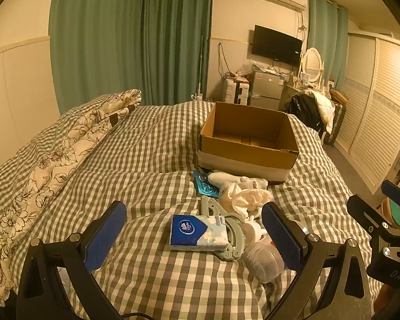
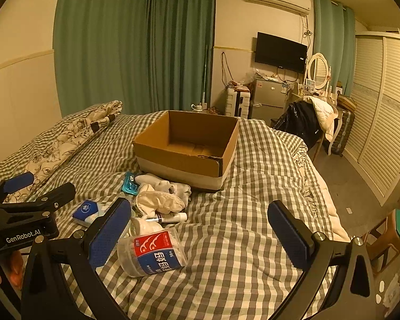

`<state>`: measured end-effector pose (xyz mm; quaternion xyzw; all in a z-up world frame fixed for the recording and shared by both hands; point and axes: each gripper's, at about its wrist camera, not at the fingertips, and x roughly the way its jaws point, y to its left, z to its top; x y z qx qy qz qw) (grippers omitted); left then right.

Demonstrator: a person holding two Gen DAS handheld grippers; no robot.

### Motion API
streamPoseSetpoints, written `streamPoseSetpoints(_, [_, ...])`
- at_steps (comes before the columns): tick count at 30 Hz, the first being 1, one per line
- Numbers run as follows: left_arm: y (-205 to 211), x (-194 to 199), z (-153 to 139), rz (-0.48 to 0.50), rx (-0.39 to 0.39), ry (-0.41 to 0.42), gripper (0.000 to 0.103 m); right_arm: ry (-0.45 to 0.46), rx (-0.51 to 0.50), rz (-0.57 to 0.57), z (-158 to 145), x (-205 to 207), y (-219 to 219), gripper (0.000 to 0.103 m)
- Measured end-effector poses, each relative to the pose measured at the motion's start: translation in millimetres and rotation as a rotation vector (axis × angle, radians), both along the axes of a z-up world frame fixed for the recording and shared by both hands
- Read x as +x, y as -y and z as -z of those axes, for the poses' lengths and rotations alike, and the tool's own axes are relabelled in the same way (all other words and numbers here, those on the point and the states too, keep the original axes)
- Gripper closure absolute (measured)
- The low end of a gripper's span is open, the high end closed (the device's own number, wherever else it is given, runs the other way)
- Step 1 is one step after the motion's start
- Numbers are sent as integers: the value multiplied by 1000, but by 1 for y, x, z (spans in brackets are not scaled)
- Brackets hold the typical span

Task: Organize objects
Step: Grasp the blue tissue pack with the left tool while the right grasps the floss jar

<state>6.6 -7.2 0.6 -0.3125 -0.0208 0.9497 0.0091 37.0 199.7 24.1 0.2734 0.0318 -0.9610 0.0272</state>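
An open, empty cardboard box (image 1: 249, 144) (image 2: 186, 148) sits on the checked bed. In front of it lies a pile: a blue tissue pack (image 1: 197, 233) (image 2: 86, 210), a grey-green tool (image 1: 233, 233), a clear floss-pick jar with red and blue label (image 2: 153, 253) (image 1: 264, 260), white socks (image 1: 240, 181) (image 2: 165, 185), crumpled white cloth (image 1: 245, 197) (image 2: 160, 201), a blue blister pack (image 1: 206, 185) (image 2: 130, 184) and a white tube (image 2: 170, 216). My left gripper (image 1: 194, 236) is open, its fingers either side of the tissue pack. My right gripper (image 2: 200, 236) is open and empty, the jar beside its left finger.
A floral pillow (image 1: 53, 165) lies along the bed's left side. The bed's right edge drops to the floor by louvred wardrobe doors (image 2: 381, 122). A wooden stool (image 2: 386, 236) stands at the lower right. A chair with clothes (image 2: 309, 122), fridge and TV are beyond the bed.
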Motion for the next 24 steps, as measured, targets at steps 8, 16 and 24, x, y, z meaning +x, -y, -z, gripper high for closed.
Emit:
streamPoseSetpoints(8, [1,1,1,3,-9,4,0,4,2,-19,-1,1,3,0])
streamPoseSetpoints(16, [3,2,2,4,-9,6,0,15,3,-33,1,1,7,0])
streamPoseSetpoints(24, [12,1,13,-1,-12,31,0,46,7,-63,12,-4,12,0])
